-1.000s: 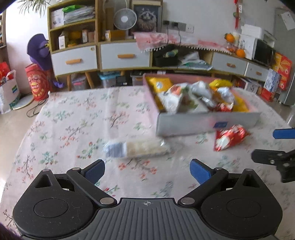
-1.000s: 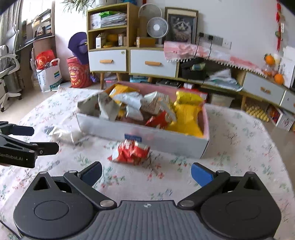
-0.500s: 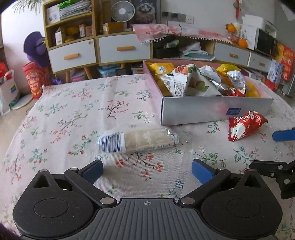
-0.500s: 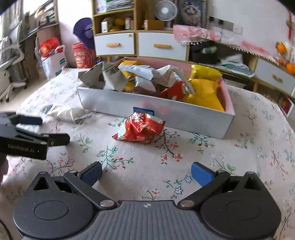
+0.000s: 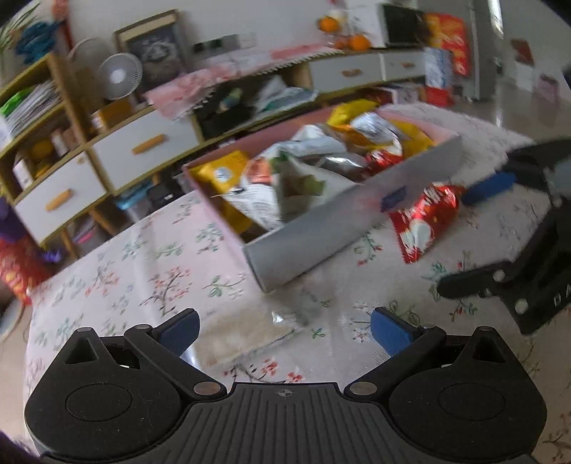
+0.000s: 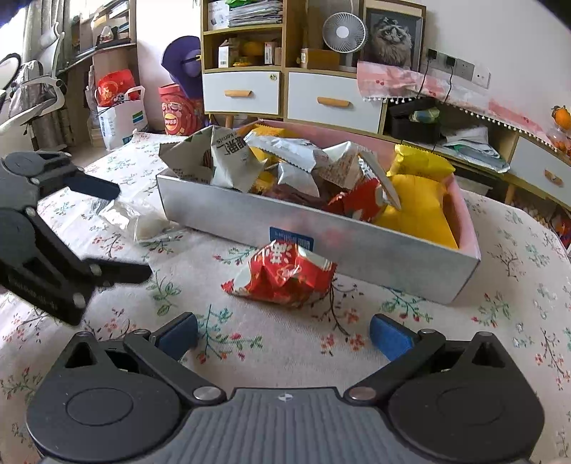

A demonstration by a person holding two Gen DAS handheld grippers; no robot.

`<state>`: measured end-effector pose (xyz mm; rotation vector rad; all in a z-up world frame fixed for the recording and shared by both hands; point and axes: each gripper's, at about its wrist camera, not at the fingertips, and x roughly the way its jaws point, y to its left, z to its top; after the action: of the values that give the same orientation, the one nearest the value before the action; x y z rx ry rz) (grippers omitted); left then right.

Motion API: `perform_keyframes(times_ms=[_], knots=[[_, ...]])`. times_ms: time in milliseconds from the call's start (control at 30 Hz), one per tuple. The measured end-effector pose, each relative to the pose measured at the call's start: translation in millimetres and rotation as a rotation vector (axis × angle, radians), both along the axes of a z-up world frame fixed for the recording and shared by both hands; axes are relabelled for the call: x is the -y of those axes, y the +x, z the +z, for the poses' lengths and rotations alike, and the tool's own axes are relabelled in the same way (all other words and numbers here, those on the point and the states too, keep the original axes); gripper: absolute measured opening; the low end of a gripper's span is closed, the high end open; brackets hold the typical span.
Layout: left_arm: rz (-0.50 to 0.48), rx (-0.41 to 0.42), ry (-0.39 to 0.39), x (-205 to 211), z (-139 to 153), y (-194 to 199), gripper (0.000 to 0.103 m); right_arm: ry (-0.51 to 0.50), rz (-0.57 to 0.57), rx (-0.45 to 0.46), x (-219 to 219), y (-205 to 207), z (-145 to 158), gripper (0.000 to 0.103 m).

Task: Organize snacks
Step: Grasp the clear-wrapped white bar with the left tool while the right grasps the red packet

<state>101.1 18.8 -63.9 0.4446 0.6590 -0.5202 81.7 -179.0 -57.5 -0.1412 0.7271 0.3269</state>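
Observation:
A grey box with a pink inside (image 6: 357,246) (image 5: 321,235) holds several snack bags. A red snack bag (image 6: 285,275) (image 5: 424,217) lies on the floral tablecloth just in front of the box. A clear pack of pale crackers (image 5: 246,332) (image 6: 142,221) lies left of the box. My left gripper (image 5: 283,330) is open, low over the cracker pack, which lies between its fingers. My right gripper (image 6: 283,333) is open, just short of the red bag. Each gripper shows in the other's view, the left gripper (image 6: 107,232) and the right gripper (image 5: 474,242).
The floral tablecloth (image 6: 517,303) covers the table. Behind it stand white drawers (image 6: 242,92), shelves, a small fan (image 6: 344,32), a cat picture (image 6: 392,34) and a red drum (image 6: 176,114) on the floor.
The left gripper has dropped, moved forward and tilted, so the cracker pack now lies between its fingers. The right gripper has moved closer to the red bag. Both stay open.

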Motion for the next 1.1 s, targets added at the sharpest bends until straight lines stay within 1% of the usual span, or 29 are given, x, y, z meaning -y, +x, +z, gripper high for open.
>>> perform_keyframes(times_ms=[33, 133, 300, 367, 400, 467, 533, 567, 600, 667, 733, 800, 867, 933, 1000, 1067, 1100], knots=[[-0.001, -0.009, -0.005, 0.6, -0.1, 1.2, 0.101, 0.0, 0.0, 0.002, -0.2, 1.1, 0.1, 0.088], [0.021, -0.095, -0.054, -1.9, 3.4, 8.2, 0.101, 0.006, -0.008, 0.008, 1.9, 5.4, 0.4, 0.089], [-0.061, -0.192, -0.104, -0.6, 12.9, 4.2, 0.1, 0.026, -0.042, 0.003, 6.5, 11.9, 1.7, 0.088], [-0.086, -0.193, -0.095, 1.1, 14.4, 0.4, 0.099, 0.036, -0.054, 0.001, 8.4, 13.9, 2.6, 0.088], [-0.084, -0.174, -0.085, 1.9, 15.0, 0.2, 0.098, 0.041, -0.059, 0.0, 9.1, 14.4, 2.9, 0.088], [-0.06, -0.127, -0.061, 1.3, 15.3, 1.1, 0.096, 0.051, -0.064, -0.004, 10.0, 15.5, 3.5, 0.088], [-0.029, -0.12, -0.051, 0.0, 14.7, 6.9, 0.092, 0.065, -0.07, -0.005, 10.9, 17.4, 4.8, 0.088], [-0.016, -0.123, -0.046, -1.1, 13.8, 9.8, 0.089, 0.076, -0.074, -0.007, 11.4, 18.3, 5.3, 0.088], [-0.008, -0.127, -0.039, -1.5, 12.6, 12.0, 0.082, 0.091, -0.079, -0.011, 11.8, 19.5, 6.1, 0.088], [0.001, -0.138, -0.02, -1.9, 9.0, 13.7, 0.075, 0.119, -0.089, -0.018, 12.3, 20.5, 7.0, 0.088], [-0.007, -0.147, -0.033, -3.3, 10.6, 13.6, 0.068, 0.144, -0.096, -0.028, 13.0, 21.1, 6.8, 0.085], [-0.008, -0.161, -0.043, -2.7, 11.9, 14.4, 0.056, 0.157, -0.105, -0.033, 13.6, 22.9, 7.4, 0.083], [-0.002, -0.172, -0.056, -3.2, 12.6, 13.5, 0.049, 0.167, -0.11, -0.034, 14.3, 24.7, 8.7, 0.078], [0.028, -0.188, -0.077, -1.8, 12.1, 13.2, 0.044, 0.17, -0.118, -0.038, 13.8, 26.1, 10.0, 0.074], [0.072, -0.218, -0.122, -1.7, 11.1, 13.8, 0.039, 0.175, -0.116, -0.043, 14.3, 26.8, 11.4, 0.07], [0.116, -0.222, -0.141, 0.1, 10.3, 13.9, 0.039, 0.174, -0.109, -0.045, 13.8, 26.3, 12.6, 0.064], [0.137, -0.22, -0.146, 1.4, 10.0, 13.7, 0.038, 0.173, -0.107, -0.045, 13.9, 26.5, 13.1, 0.063]])
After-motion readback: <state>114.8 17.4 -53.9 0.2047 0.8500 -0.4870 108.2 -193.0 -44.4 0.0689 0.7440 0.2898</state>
